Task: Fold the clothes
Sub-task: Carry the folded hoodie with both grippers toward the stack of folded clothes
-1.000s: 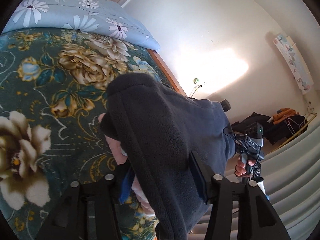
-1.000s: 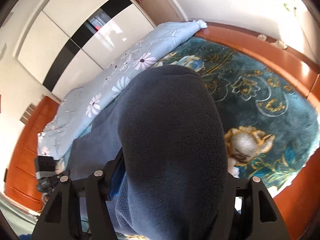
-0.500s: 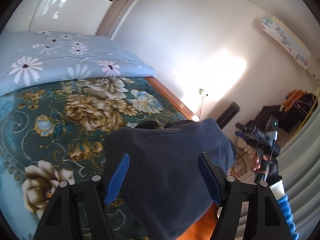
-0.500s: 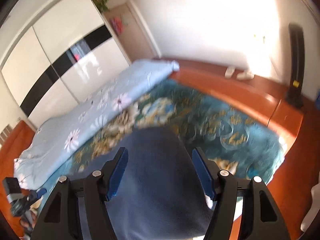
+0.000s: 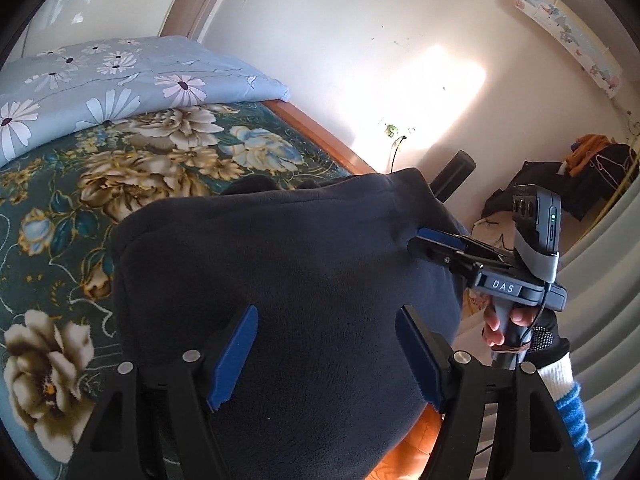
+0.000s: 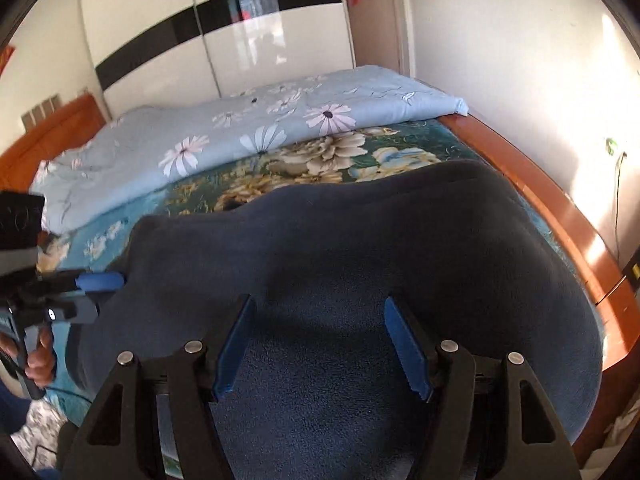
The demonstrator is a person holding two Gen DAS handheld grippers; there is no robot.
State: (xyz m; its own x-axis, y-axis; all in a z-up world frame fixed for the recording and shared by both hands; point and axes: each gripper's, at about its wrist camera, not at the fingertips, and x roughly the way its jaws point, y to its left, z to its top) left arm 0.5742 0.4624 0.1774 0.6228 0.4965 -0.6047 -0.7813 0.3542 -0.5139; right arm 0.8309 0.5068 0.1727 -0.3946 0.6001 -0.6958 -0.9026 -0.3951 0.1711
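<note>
A dark navy fleece garment [image 5: 280, 280] lies folded on the flowered teal bedspread [image 5: 60, 184] near the bed's foot edge; it also shows in the right wrist view [image 6: 360, 248]. My left gripper [image 5: 326, 356] is open, its blue pads apart just above the near part of the fleece. My right gripper [image 6: 320, 346] is open too, above the fleece. In the left wrist view the right gripper [image 5: 440, 242] sits at the fleece's right edge. In the right wrist view the left gripper [image 6: 96, 286] sits at its left edge.
A light blue daisy quilt [image 6: 240, 128] lies folded across the far side of the bed. The orange wooden bed frame [image 6: 560, 220] runs along the right, next to a cream wall. A white and black wardrobe [image 6: 220, 32] stands behind. Clothes [image 5: 592, 168] are piled at the far right.
Both grippers let go of the fleece and opened. The fleece went from hanging lifted in front of the cameras to lying on the bed, and both grippers drew back above it.
</note>
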